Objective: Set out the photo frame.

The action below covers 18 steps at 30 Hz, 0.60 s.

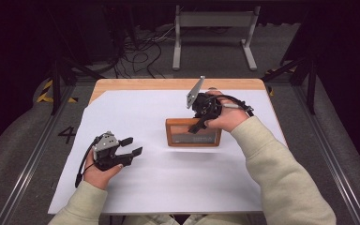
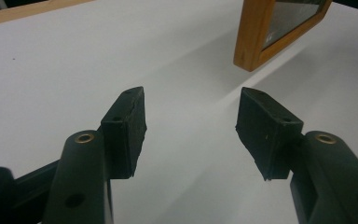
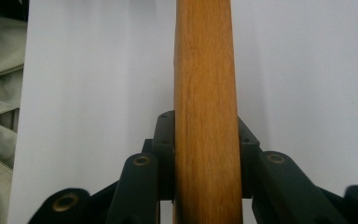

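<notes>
Right gripper [image 1: 201, 123]: its jaws are clamped on the top edge of the wooden picture frame [image 1: 193, 132], one jaw on each face; in the right gripper view the frame's edge [image 3: 207, 112] runs straight up between the two pads and on past their tips.

Picture frame: stands upright on its long edge on the white sheet [image 1: 145, 183], glass front toward the person, held from above by the right gripper.

Left gripper [image 1: 132, 146]: jaws spread apart with nothing between them, only bare white sheet showing in the gap [image 2: 191, 140] in the left gripper view.

Frame seen from the left jaws: ahead of them and off beyond the right-hand jaw's tip, well apart from both pads; one wooden corner [image 2: 256, 35] and a strip of glass show there.

Hands: each gripper sits in a hand with a pale sleeve; the left hand [image 1: 98, 171] rests low on the sheet, the right hand [image 1: 227, 117] is behind the frame.

Table [image 1: 168, 84]: a wooden edge shows beyond the sheet, on the far side of both pairs of jaws.
</notes>
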Motion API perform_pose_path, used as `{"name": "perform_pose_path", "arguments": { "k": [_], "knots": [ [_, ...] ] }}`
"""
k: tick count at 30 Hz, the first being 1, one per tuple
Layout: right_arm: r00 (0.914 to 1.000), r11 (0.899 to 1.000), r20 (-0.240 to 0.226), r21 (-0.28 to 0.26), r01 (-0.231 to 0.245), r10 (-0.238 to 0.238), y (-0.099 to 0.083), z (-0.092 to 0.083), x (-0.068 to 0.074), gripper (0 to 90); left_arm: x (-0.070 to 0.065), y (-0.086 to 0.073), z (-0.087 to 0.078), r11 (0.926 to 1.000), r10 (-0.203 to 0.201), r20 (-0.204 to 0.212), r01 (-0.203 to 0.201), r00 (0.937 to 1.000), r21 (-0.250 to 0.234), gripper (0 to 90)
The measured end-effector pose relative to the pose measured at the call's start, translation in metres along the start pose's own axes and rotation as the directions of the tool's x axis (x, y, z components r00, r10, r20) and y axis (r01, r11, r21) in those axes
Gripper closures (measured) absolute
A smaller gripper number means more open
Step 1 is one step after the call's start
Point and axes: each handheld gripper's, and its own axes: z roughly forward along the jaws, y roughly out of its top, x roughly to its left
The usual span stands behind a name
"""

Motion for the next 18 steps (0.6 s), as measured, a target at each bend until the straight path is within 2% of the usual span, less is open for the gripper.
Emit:
{"name": "perform_pose_path", "arguments": {
  "k": [5, 11, 18],
  "knots": [
    [0.9998, 1.000, -0.020, -0.004, -0.005, 0.005, -0.006, 0.012, -0.007, 70.4, 0.000, 0.000, 0.000, 1.0000, 0.002, -0.002, -0.002, 1.0000, -0.002, 42.9],
    [0.9985, 0.999, -0.042, -0.007, -0.034, 0.034, -0.013, 0.024, -0.012, 70.4, 0.000, 0.000, 0.000, 1.0000, 0.000, 0.001, 0.000, 1.0000, -0.002, 42.8],
    [0.9985, 1.000, -0.055, 0.006, -0.001, 0.001, -0.017, 0.027, -0.017, 70.4, 0.000, 0.000, 0.000, 1.0000, -0.003, 0.001, 0.003, 1.0000, 0.001, 42.7]
  ]
}}
